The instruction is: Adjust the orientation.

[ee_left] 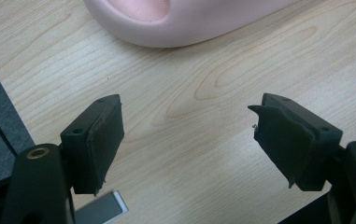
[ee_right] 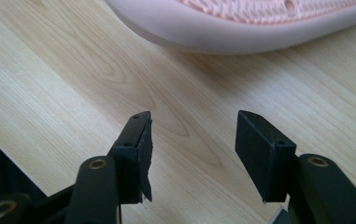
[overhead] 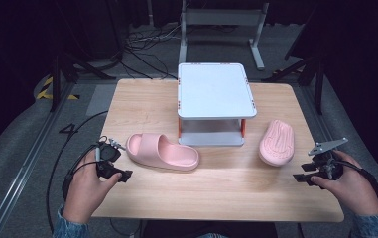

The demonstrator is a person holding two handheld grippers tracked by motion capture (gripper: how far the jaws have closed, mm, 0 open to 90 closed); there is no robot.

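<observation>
A pink slipper (overhead: 161,151) lies upright on the wooden table (overhead: 216,188), left of centre, its heel end (ee_left: 185,18) just ahead of my left gripper (ee_left: 187,140). That left gripper (overhead: 113,169) is open and empty near the table's left edge. A second pink slipper (overhead: 277,142) lies sole up at the right; its ribbed sole (ee_right: 259,18) is close in front of my right gripper (ee_right: 192,149). The right gripper (overhead: 308,177) is open with nothing between its jaws, near the right front of the table.
A white two-level rack (overhead: 215,91) with orange posts stands at the back centre of the table, between the slippers. Cables and a metal frame (overhead: 221,20) lie on the floor beyond. Bare wood stretches across the table's front.
</observation>
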